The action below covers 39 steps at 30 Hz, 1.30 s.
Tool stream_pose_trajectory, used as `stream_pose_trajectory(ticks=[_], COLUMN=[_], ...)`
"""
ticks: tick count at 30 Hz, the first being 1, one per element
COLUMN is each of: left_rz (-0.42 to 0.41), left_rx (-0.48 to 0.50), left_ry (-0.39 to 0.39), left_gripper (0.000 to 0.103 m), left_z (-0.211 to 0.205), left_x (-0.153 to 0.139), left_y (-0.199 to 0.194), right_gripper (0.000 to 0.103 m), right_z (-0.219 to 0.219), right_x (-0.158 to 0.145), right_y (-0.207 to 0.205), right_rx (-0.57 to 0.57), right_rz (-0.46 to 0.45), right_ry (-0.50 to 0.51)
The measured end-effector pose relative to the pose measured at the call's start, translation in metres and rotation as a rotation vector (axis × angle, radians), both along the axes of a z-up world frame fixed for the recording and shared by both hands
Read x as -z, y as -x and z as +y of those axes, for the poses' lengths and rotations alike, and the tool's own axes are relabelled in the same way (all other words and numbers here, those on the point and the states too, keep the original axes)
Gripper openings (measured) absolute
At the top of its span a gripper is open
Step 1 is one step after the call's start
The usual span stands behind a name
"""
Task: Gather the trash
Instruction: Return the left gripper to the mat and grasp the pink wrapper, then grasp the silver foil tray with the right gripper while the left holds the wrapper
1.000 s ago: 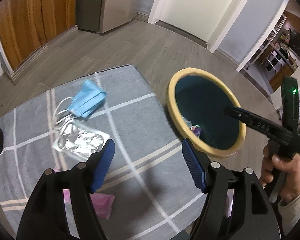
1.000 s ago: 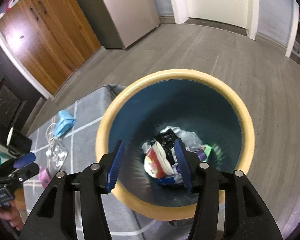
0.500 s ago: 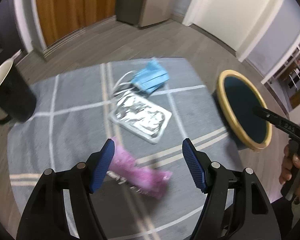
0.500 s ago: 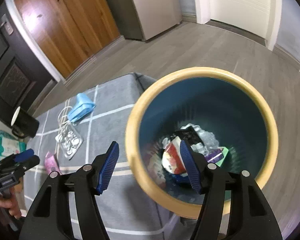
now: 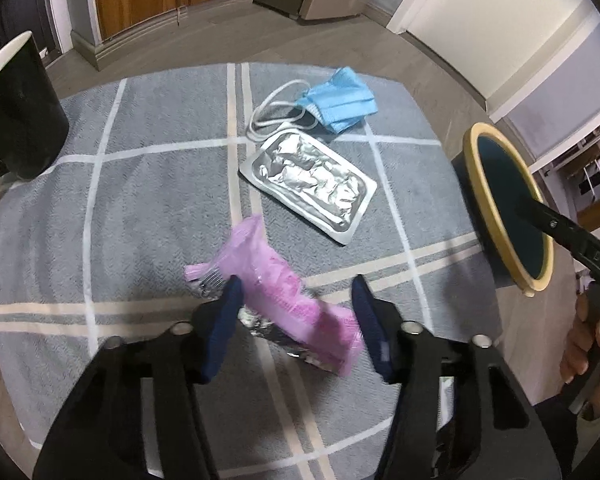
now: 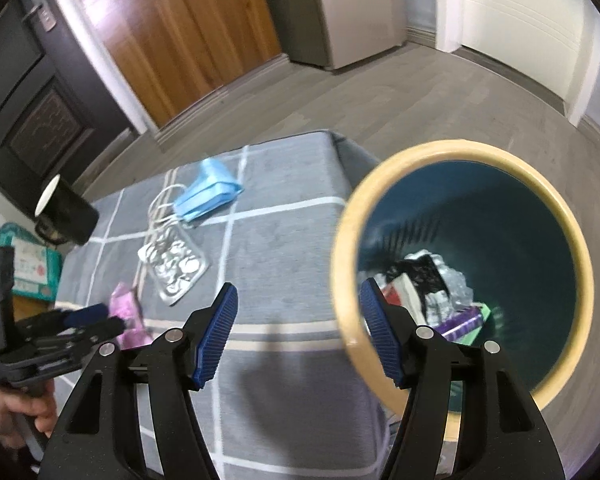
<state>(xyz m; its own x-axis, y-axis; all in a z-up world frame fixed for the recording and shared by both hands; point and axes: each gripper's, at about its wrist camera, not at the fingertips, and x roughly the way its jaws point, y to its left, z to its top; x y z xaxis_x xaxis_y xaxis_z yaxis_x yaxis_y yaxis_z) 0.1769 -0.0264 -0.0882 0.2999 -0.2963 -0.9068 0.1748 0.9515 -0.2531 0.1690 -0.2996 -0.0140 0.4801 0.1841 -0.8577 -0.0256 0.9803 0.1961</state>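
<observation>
A pink wrapper (image 5: 284, 296) lies on the grey checked cloth (image 5: 140, 208). My left gripper (image 5: 296, 312) is open, its jaws on either side of the wrapper's near end. Behind it lie a silver blister pack (image 5: 312, 180) and a blue face mask (image 5: 340, 100). My right gripper (image 6: 296, 328) is open and empty above the table edge, beside the teal bin with a yellow rim (image 6: 452, 152), which holds several pieces of trash. The right wrist view also shows the pink wrapper (image 6: 126, 308), the blister pack (image 6: 176, 264), the mask (image 6: 208, 196) and the left gripper (image 6: 92, 316).
A black mug (image 5: 16, 108) stands at the cloth's far left. The bin (image 5: 504, 208) stands off the table's right edge. A teal box (image 6: 28, 264) sits beyond the table's left side. Wooden doors and grey floor lie behind.
My left gripper has swung left from the bin and come down around the pink wrapper. My right gripper has drawn back left from over the bin.
</observation>
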Motion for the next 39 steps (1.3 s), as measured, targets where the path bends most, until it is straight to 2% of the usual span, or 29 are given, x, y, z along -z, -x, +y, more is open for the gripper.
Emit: stream_pose_trajectory(ticks=[1, 2, 3, 7, 11, 15, 19, 28, 33, 39], left_rz=[0.011, 0.019, 0.024, 0.019, 0.017, -0.008, -0.041, -0.11, -0.11, -0.098], left_rx=[0.0, 0.0, -0.001, 0.038, 0.053, 0.037, -0.006, -0.134, -0.18, -0.182], left_ry=[-0.013, -0.017, -0.005, -0.022, 0.002, 0.014, 0.032, 0.091, 0.124, 0.143], left_gripper=[0.042, 0.038, 0.038, 0.022, 0.012, 0.009, 0.009, 0.009, 0.008, 0.008], left_z=[0.001, 0.001, 0.002, -0.003, -0.003, 0.007, 0.023, 0.072, 0.091, 0.092], left_x=[0.005, 0.007, 0.009, 0.007, 0.003, -0.009, -0.024, -0.053, -0.058, -0.057], left_y=[-0.001, -0.002, -0.002, -0.001, 0.001, -0.001, -0.006, -0.018, -0.017, -0.017], right_gripper=[0.065, 0.065, 0.065, 0.065, 0.065, 0.068, 0.077, 0.08, 0.081, 0.084], right_z=[0.005, 0.01, 0.015, 0.029, 0.044, 0.063, 0.088, 0.134, 0.147, 0.163], right_x=[0.0, 0.001, 0.002, 0.006, 0.011, 0.013, 0.016, 0.033, 0.046, 0.066], right_y=[-0.001, -0.001, -0.002, -0.005, -0.008, -0.01, -0.012, -0.029, -0.045, -0.065], right_rx=[-0.013, -0.027, -0.039, -0.076, -0.11, -0.168, -0.25, -0.412, -0.461, -0.545], right_rz=[0.001, 0.003, 0.005, 0.013, 0.025, 0.029, 0.019, 0.031, 0.055, 0.093], right_ry=[0.003, 0.007, 0.012, 0.018, 0.018, 0.027, 0.059, 0.129, 0.165, 0.216])
